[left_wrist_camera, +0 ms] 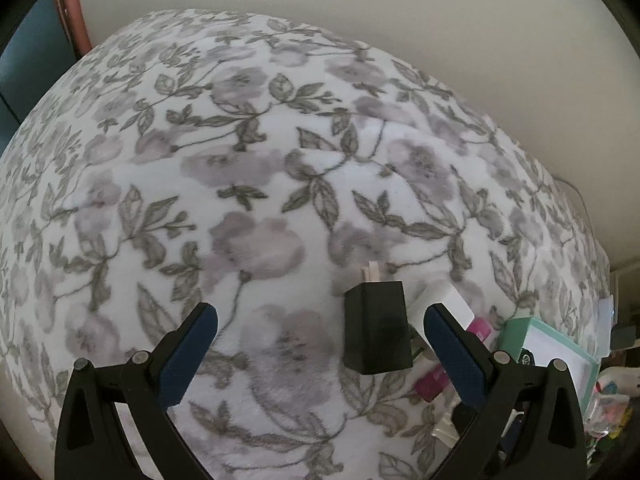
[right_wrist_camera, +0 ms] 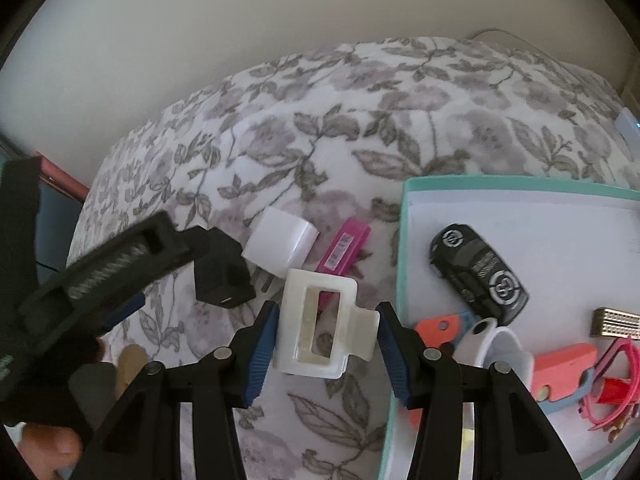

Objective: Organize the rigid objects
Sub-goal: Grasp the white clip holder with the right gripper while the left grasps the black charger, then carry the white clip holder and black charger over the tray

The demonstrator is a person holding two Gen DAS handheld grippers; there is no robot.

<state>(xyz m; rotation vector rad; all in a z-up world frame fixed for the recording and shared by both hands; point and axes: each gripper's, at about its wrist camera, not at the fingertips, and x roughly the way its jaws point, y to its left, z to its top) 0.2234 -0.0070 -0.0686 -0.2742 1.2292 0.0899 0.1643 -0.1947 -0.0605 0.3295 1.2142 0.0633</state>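
Observation:
A black charger plug [left_wrist_camera: 378, 328] lies on the floral blanket between the open fingers of my left gripper [left_wrist_camera: 320, 330], nearer the right finger and untouched. It also shows in the right wrist view [right_wrist_camera: 222, 276]. My right gripper [right_wrist_camera: 326, 334] is open around a white hair claw clip [right_wrist_camera: 320, 324]; its left pad touches the clip and the right pad is close to it. A white charger cube [right_wrist_camera: 280, 240] and a pink stick [right_wrist_camera: 344, 250] lie just beyond. A teal-rimmed box [right_wrist_camera: 404, 240] to the right holds a black toy car [right_wrist_camera: 478, 274] and several small items.
The floral blanket [left_wrist_camera: 240, 160] covers the whole bed, with a pale wall behind it. The left gripper's black body [right_wrist_camera: 100, 264] crosses the left of the right wrist view. The teal box [left_wrist_camera: 560, 344] sits at the blanket's right edge, with clutter beyond it.

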